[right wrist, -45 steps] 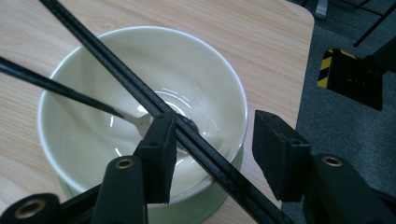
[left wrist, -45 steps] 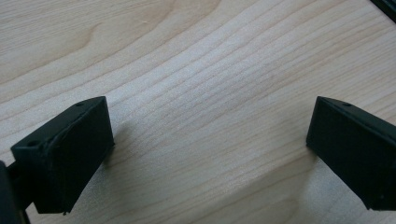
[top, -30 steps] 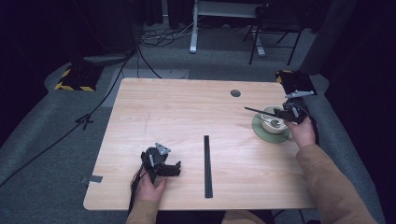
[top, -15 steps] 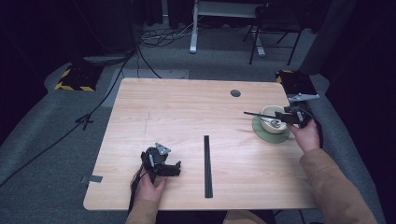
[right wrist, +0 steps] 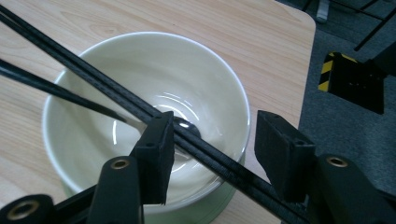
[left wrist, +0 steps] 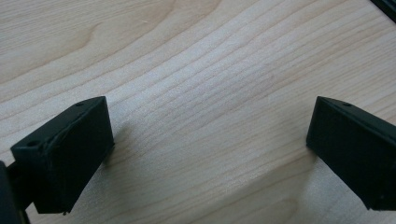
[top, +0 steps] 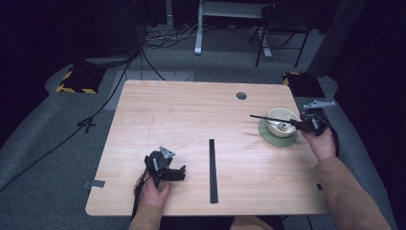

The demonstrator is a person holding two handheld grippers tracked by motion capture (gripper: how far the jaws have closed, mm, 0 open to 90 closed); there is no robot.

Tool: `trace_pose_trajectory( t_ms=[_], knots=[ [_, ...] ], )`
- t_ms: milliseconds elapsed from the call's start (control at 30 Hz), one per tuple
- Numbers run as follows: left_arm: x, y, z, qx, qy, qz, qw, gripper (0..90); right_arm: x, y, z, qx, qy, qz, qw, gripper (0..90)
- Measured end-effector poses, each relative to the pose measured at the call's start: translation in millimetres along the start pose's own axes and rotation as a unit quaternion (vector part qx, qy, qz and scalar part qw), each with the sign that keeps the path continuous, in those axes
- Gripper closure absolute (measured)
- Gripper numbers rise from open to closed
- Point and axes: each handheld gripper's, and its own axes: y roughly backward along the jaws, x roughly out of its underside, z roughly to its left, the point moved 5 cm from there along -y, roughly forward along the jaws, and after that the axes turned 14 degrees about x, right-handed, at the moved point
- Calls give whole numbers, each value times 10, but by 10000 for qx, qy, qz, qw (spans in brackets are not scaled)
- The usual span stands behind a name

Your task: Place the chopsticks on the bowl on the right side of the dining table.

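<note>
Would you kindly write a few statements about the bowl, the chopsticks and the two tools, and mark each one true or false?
1. The bowl sits on a green saucer. True.
2. The left tool is shut on a chopstick. False: its jaws stand wide open over bare table.
3. A black chopstick lies across the bowl, passing between the right tool's jaws. True.
4. The bowl is full of rice. False: it holds no food.
5. A black strip lies on the table between the two hands. True.
6. The right tool is shut. False: its jaws stand apart.
</note>
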Motion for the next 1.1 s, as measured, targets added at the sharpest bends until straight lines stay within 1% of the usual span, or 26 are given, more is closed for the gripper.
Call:
trace_pose_trajectory(
  t_ms=[100,167,233,300,400,467,500,567,600,667,733,800,833,900,1033,1100],
  knots=[
    [0,0,0,0,0,1,10000,9,-16,-40,-33,123,3,1,9999,483],
    [0,0,0,0,-1,0,10000,9,-23,-49,-56,141,-67,12,9999,483],
    [0,0,0,-1,-1,0,10000,9,-29,-24,-106,210,-155,-64,9996,483],
    [0,0,0,0,-1,2,10000,9,-22,11,-172,216,-278,-117,9993,483],
    [0,0,0,-1,-2,1,10000,9,19,56,-297,280,-413,-129,9987,483],
    [0,0,0,2,-1,2,10000,9,76,78,-416,347,-570,-103,9977,484],
    [0,0,0,-2,-2,2,10000,9,98,81,-460,378,-612,-101,9974,484],
    [0,0,0,-1,0,-2,10000,9,168,84,-573,471,-791,-17,9958,484],
    [0,0,0,-1,0,0,10000,9,199,80,-618,505,-844,15,9952,484],
    [0,-1,0,7,1,-9,10000,9,261,68,-700,594,-937,75,9938,486],
    [0,-1,0,9,1,-11,10000,9,307,53,-759,622,-1065,118,9923,488],
    [0,-2,-1,14,3,-10,10000,9,357,28,-801,686,-1195,240,9902,490],
    [0,-1,-1,13,1,-9,10000,9,369,19,-808,680,-1219,269,9898,490],
    [0,-1,0,10,1,-11,10000,9,394,-10,-811,672,-1262,330,9892,490],
    [0,-1,-1,13,1,-10,10000,9,400,-51,-787,646,-1266,373,9892,491],
    [0,-1,-1,13,2,-10,10000,9,391,-66,-781,605,-1323,377,9886,491]
  ],
)
